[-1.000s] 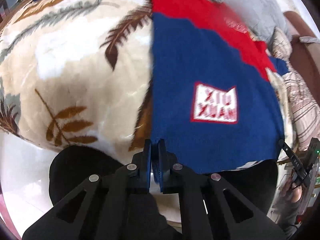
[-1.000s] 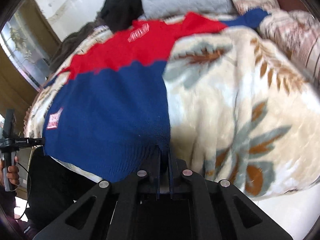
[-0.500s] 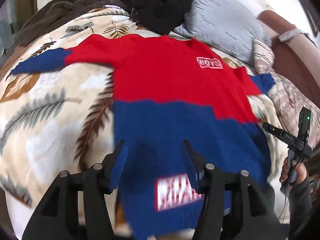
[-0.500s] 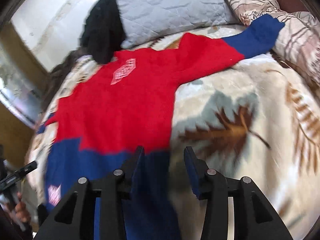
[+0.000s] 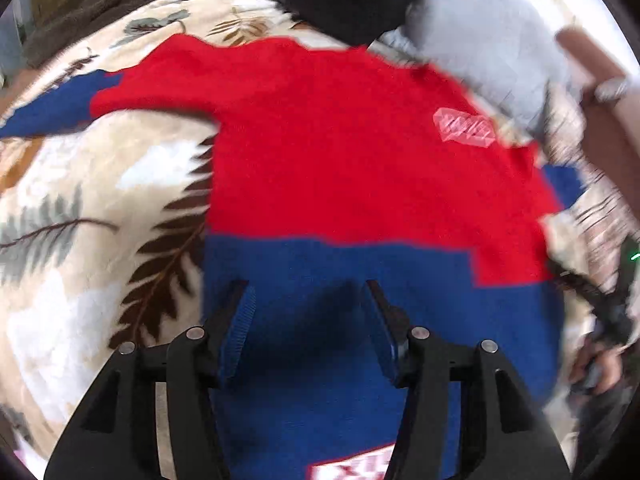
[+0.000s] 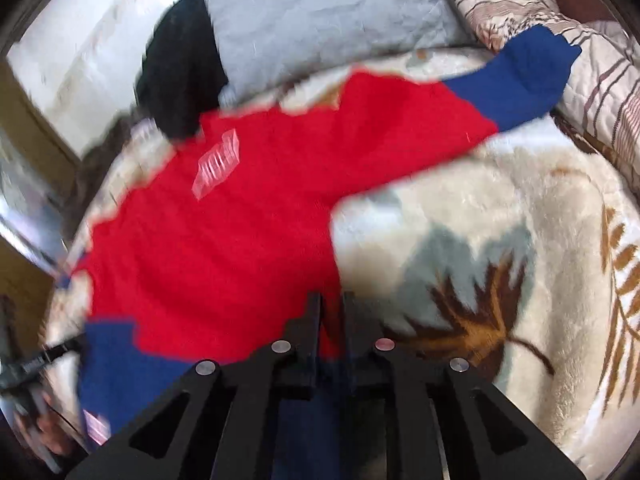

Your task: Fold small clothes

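Lying flat on the bed (image 5: 80, 184), the sweater (image 5: 360, 168) risks bunching if the narrow-set right tool (image 6: 331, 300), perhaps pinching its side edge, drags while the left tool (image 5: 308, 292) gapes wide and empty.

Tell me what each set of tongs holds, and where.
Left tongs open, holding nothing. Right tongs seem closed on the side edge of the sweater.
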`<state>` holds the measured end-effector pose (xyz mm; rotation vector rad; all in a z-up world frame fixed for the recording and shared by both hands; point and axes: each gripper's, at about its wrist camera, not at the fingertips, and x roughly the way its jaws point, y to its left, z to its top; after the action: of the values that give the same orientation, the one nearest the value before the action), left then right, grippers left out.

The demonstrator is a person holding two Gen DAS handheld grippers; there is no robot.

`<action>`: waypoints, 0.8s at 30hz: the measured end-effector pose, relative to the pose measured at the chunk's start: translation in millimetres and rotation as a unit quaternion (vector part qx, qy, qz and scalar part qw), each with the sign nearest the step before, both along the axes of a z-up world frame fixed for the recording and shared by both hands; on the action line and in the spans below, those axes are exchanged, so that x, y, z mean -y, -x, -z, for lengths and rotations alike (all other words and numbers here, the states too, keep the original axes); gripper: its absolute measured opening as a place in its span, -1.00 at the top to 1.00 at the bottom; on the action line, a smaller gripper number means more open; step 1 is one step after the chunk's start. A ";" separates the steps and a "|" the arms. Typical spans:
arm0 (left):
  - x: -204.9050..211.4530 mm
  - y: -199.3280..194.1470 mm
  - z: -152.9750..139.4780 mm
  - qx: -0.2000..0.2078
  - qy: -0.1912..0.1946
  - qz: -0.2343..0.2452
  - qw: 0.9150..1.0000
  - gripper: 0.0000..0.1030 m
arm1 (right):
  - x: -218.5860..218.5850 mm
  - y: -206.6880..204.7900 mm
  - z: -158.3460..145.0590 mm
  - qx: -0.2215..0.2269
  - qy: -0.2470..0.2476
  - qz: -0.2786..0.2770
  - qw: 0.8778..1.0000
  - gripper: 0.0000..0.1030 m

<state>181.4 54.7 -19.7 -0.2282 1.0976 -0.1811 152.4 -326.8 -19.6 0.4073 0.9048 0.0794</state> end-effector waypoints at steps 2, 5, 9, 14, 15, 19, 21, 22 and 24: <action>-3.8 -13.8 -15.0 0.009 0.046 -0.011 0.999 -0.05 | -7.1 -12.1 -9.8 0.022 -0.012 -0.006 1.000 0.63; 2.6 -42.1 -30.1 0.027 0.073 -0.020 0.997 -0.13 | -23.0 -36.1 -13.4 0.036 -0.009 -0.014 0.999 0.62; 12.9 -72.0 -18.1 0.020 0.049 -0.030 0.998 -0.18 | -39.7 -76.6 8.4 -0.007 0.004 -0.020 1.000 0.63; 9.6 -81.8 21.3 -0.013 0.039 -0.026 0.999 -0.18 | -18.6 -93.0 2.1 0.006 -0.007 -0.004 1.000 0.63; 9.0 -82.9 16.3 -0.008 0.040 -0.025 0.999 -0.18 | -2.6 -97.1 -4.6 0.023 -0.018 0.024 0.999 0.56; 5.5 -96.9 1.1 0.028 0.038 -0.034 0.998 -0.18 | 46.6 -125.6 -12.9 0.019 0.041 0.122 0.992 -0.03; 5.1 -105.7 3.2 0.026 0.040 -0.042 0.998 -0.18 | 52.9 -142.0 -5.1 -0.002 0.051 0.129 0.990 -0.04; 5.4 -110.8 5.6 0.024 0.046 -0.042 0.998 -0.18 | 51.3 -150.2 1.4 -0.016 0.060 0.121 0.991 -0.11; 10.3 -117.3 10.2 0.018 0.040 -0.039 0.998 -0.18 | 39.4 -165.7 13.1 -0.042 0.105 0.107 0.988 -0.08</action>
<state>298.7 44.4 -29.9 -0.3375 1.0454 -0.1585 318.1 -366.3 -32.8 0.3099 0.9360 -0.2304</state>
